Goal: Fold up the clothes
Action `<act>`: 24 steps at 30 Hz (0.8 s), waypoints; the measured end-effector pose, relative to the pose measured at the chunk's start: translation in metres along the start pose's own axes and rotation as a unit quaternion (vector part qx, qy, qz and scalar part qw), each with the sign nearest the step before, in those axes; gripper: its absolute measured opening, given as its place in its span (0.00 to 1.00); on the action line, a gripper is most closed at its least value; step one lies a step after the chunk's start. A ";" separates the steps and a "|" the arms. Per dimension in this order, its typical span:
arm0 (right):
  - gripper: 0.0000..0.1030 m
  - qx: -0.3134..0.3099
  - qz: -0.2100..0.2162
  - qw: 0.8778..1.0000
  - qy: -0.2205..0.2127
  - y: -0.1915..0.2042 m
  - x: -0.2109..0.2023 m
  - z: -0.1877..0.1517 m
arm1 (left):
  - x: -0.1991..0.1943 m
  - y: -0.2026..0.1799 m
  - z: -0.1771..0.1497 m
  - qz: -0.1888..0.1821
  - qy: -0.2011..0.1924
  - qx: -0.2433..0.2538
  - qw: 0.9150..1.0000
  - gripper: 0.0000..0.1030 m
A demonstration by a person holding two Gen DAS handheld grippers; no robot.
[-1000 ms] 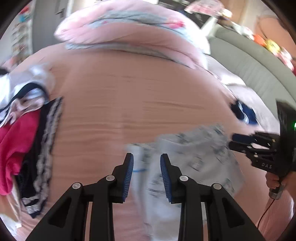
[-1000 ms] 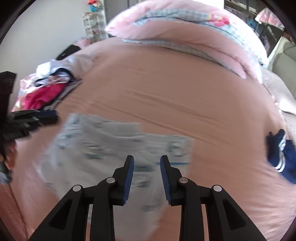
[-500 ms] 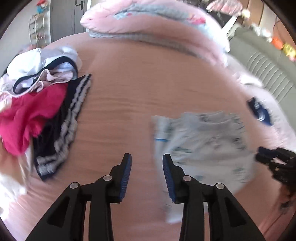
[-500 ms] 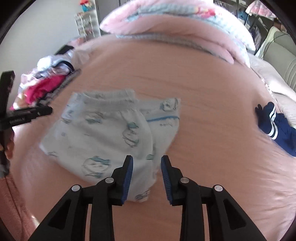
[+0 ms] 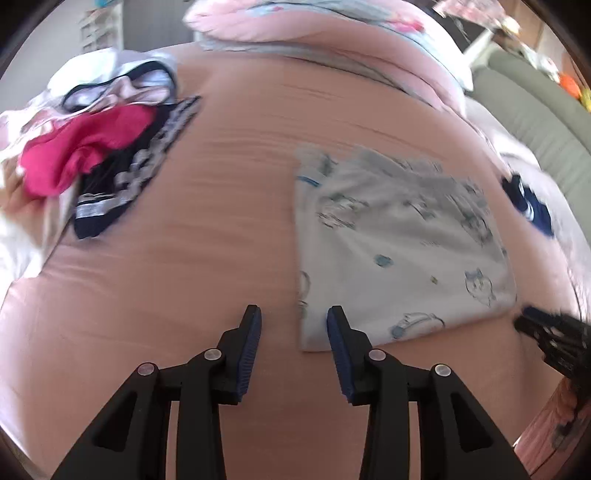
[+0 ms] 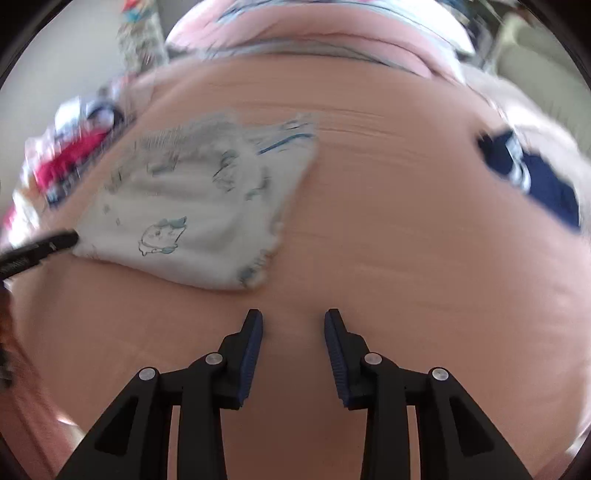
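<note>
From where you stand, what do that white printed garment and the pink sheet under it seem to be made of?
The white printed garment looks like soft, matte cotton knit: it lies limp in flat folds, with cartoon prints and a ribbed band. The pink sheet seems a smooth woven fabric, matte with fine creases. Blur leaves both uncertain.

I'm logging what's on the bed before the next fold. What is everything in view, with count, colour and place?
Folded printed garment: one, white with blue-grey cartoon prints, on the sheet between the two grippers.
Clothes pile: one heap, magenta, white and black with striped trim, far left on the sheet.
Navy garment: one, dark blue with white stripes, right side of the bed.
Bed sheet: one, peach-pink, under everything.
Rolled duvet: one, pink with pale blue, at the far end.
Sofa: one, grey-green, beyond the bed at right.
Left gripper: black, blue pads, open, empty.
Right gripper: black, blue pads, open, empty.
</note>
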State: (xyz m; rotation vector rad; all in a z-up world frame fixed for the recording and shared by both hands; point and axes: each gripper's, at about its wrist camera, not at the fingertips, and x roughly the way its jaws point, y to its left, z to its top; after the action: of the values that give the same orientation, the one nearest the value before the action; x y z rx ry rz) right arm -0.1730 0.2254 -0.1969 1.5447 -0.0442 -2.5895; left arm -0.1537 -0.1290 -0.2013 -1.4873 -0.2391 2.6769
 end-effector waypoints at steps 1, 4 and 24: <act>0.33 0.014 0.006 1.000 -0.004 -0.006 -0.006 -0.002 | -0.002 0.002 0.002 -0.006 -0.007 -0.009 1.000 0.33; 0.33 0.004 0.006 1.000 -0.017 -0.001 -0.016 0.004 | -0.001 0.001 0.001 -0.062 -0.016 -0.042 0.997 0.33; 0.59 0.126 0.112 0.986 0.017 0.000 0.072 0.085 | 0.049 0.021 0.029 -0.176 -0.031 -0.114 0.977 0.47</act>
State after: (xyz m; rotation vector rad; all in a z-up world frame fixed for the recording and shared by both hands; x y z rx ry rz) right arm -0.2815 0.2128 -0.2194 1.5572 -0.5290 -2.4536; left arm -0.2042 -0.1465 -0.2304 -1.2672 -0.7613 2.4729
